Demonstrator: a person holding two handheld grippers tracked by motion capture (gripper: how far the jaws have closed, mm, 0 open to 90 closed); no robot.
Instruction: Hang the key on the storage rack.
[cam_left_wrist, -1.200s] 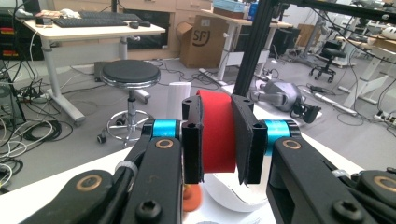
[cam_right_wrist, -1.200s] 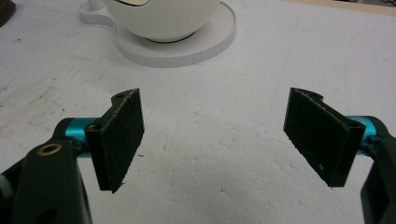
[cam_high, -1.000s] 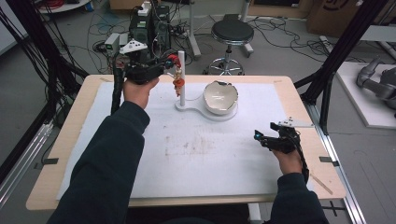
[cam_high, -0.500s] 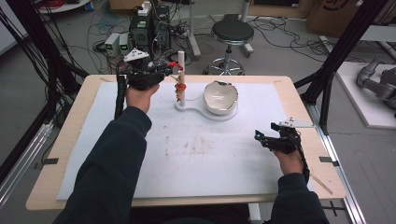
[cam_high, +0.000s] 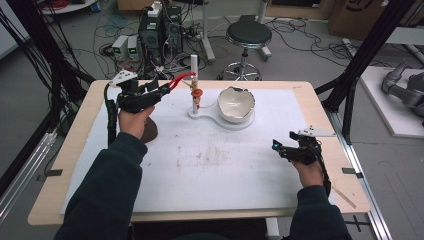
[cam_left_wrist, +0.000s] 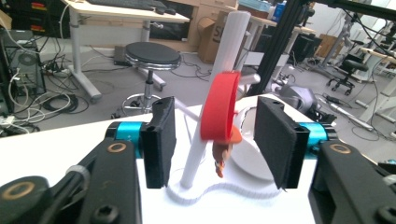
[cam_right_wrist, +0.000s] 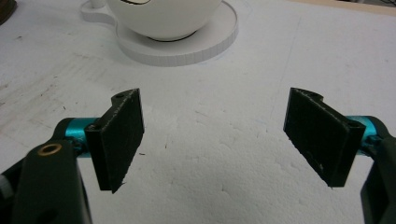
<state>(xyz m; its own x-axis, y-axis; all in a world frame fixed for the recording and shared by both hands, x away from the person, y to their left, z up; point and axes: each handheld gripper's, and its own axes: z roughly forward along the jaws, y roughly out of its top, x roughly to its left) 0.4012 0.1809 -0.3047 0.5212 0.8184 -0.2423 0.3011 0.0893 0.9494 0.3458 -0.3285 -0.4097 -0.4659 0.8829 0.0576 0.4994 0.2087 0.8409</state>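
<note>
Left gripper (cam_left_wrist: 215, 140) open astride a red ring (cam_left_wrist: 219, 109) beside the white post (cam_left_wrist: 212, 98).
Right gripper (cam_right_wrist: 212, 140) gaped wide, well short of the post's bowl (cam_right_wrist: 163, 16).

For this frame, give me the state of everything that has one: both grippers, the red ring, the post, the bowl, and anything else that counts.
Left gripper: open, jaws either side of the red ring, not touching it.
Right gripper: open, empty, low over the white mat.
Red ring: up by the post; whether threaded on it, cannot tell.
Post: upright on its white base.
Bowl: upright on the base's round pad, rim chipped.
Brown disc: flat on the mat.
</note>
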